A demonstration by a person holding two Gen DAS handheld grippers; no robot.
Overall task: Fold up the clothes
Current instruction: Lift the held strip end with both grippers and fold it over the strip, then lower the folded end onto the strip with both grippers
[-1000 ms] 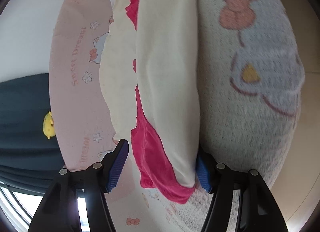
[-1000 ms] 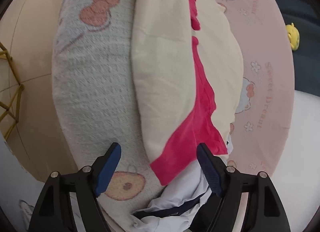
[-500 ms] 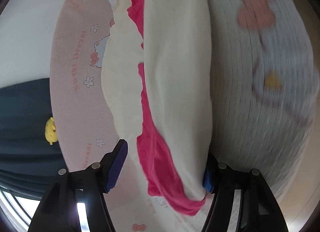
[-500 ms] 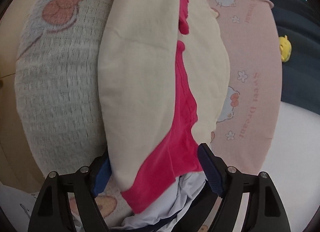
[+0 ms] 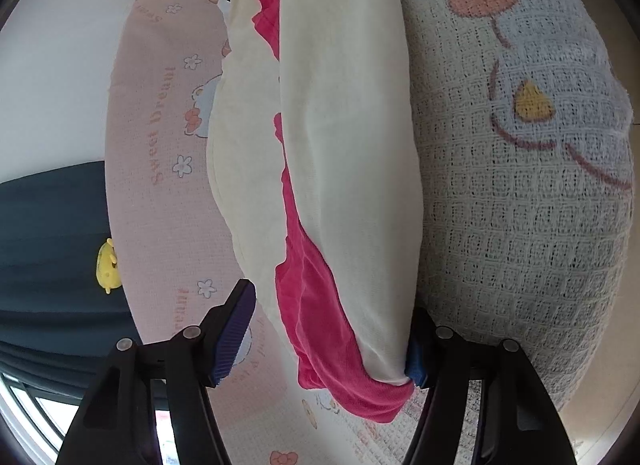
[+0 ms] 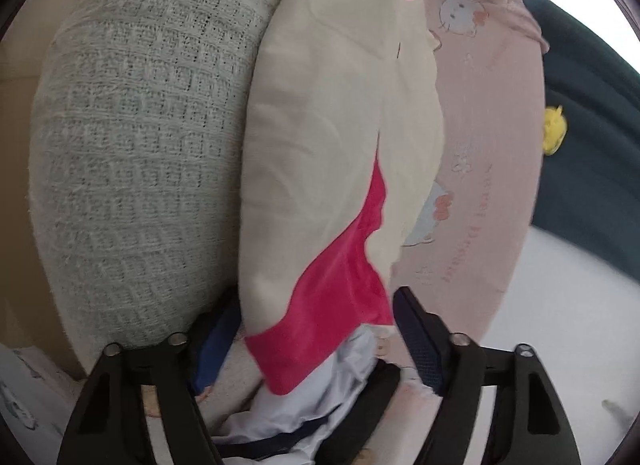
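While my right gripper point(image 6: 316, 337) has just been closing, the cream-and-pink garment point(image 5: 348, 169) lies between both pairs of fingers; my left gripper point(image 5: 332, 329) stands released, its left pad point(image 5: 234, 329) clear of cloth. I cannot tell whether the right grips.

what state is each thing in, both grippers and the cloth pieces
left gripper: open, jaws astride one end of the garment
right gripper: jaws just closing around the other end, not yet pinching
cream garment with magenta lining: folded lengthwise
pale waffle-knit blanket: spread flat underneath
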